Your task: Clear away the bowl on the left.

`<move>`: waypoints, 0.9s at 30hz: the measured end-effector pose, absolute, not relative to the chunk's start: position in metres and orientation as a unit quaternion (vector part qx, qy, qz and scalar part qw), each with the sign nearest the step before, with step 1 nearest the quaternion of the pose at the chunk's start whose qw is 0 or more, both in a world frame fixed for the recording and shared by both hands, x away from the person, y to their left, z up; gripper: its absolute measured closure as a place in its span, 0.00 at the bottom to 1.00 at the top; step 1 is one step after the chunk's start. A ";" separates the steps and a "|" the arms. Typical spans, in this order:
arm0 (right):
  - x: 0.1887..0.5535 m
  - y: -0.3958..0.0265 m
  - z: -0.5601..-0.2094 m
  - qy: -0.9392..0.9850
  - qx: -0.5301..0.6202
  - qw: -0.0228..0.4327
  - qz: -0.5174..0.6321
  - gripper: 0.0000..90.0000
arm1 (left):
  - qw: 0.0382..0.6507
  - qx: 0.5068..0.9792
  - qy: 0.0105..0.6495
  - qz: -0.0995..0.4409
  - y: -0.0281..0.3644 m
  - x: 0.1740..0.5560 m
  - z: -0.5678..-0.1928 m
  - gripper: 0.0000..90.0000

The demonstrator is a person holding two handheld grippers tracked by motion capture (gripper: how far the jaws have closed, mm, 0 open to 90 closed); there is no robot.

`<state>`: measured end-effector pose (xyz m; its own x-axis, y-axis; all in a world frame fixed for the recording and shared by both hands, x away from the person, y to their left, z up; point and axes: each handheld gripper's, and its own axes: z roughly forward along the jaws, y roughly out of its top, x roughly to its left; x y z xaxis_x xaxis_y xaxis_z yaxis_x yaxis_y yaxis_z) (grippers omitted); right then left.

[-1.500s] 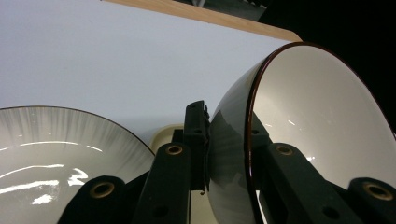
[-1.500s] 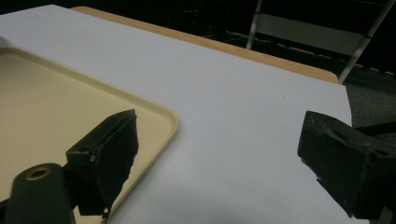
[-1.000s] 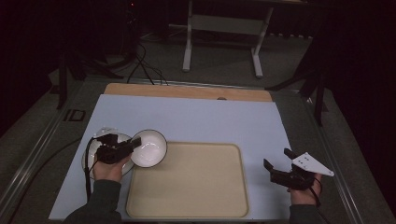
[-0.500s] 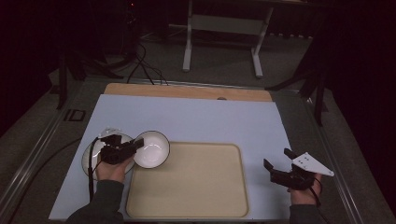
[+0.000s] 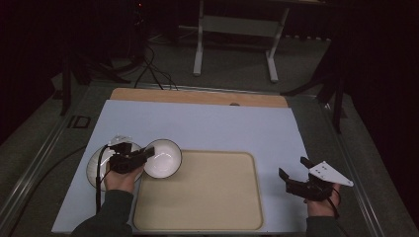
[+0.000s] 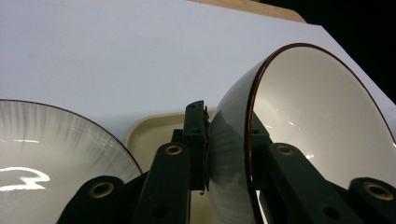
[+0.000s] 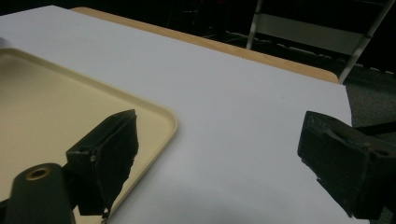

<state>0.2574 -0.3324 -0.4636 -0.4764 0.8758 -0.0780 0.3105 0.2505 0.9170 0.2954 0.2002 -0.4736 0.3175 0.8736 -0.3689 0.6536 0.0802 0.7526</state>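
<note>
White tabletop w/ tray, plate; left tongs pinching bowl, right tongs wide.

The room lay dark around a table with a pale blue-white top and a wooden strip along its far edge. Beyond it, a grey metal stand and black cables rested on grey carpet.

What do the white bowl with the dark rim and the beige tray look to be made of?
The bowl looks like glazed ceramic: glossy white inside, bright highlights, a thin dark-brown rim. Melamine can't be ruled out. It is tilted, its wall clamped in the left gripper. The tray seems to be moulded plastic: even beige colour, matte surface, rounded corners and a raised lip.
</note>
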 end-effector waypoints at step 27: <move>0.257 -0.332 -0.464 0.729 0.407 0.309 0.456 0.13 | 0.446 0.702 0.546 0.098 0.175 0.298 -0.481 0.87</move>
